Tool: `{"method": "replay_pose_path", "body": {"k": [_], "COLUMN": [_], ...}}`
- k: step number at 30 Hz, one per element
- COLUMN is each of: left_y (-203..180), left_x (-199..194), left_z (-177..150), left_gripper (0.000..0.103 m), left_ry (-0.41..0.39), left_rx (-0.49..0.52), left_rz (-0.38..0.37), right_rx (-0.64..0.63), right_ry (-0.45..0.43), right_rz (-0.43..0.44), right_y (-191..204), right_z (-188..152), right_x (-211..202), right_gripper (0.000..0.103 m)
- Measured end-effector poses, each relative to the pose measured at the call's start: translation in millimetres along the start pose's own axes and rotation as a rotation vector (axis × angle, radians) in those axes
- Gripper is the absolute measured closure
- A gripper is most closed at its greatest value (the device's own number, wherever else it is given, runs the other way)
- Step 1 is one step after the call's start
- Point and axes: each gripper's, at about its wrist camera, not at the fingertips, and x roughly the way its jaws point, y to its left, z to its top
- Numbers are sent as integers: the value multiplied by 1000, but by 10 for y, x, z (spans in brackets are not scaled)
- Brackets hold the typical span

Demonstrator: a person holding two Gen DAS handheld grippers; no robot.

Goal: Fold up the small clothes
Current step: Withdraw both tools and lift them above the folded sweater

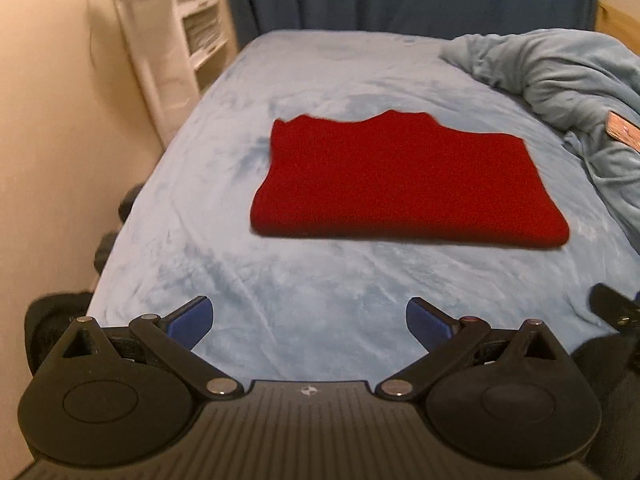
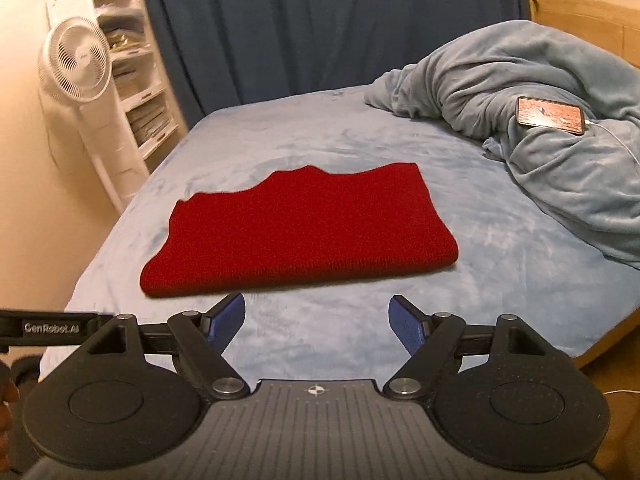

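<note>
A red knit garment lies folded into a flat rectangle on the light blue bed sheet; it also shows in the right wrist view. My left gripper is open and empty, held back from the garment's near edge. My right gripper is open and empty, just short of the garment's near edge. Part of the right gripper shows at the right edge of the left wrist view, and part of the left gripper at the left edge of the right wrist view.
A crumpled blue blanket lies at the bed's far right with a phone on a cable on top. A white fan and white shelves stand left of the bed. A dark blue curtain hangs behind.
</note>
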Motion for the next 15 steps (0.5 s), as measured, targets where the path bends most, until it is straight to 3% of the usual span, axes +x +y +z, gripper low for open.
{"method": "replay_pose_path", "body": {"k": [6,15], "left_y": [53,141], "left_x": [-183,-206], "left_z": [-30,17], "left_gripper": [0,0], "left_ry": [-48,-36], "left_rx": [-2,-23], "left_rz": [8,14], "right_rx": [18,22], "right_ry": [-15,-27], "right_rz": [4,1], "right_y": [35,28], "right_z": [-19,10], "right_x": [-112,-121], "right_gripper": [23,23]}}
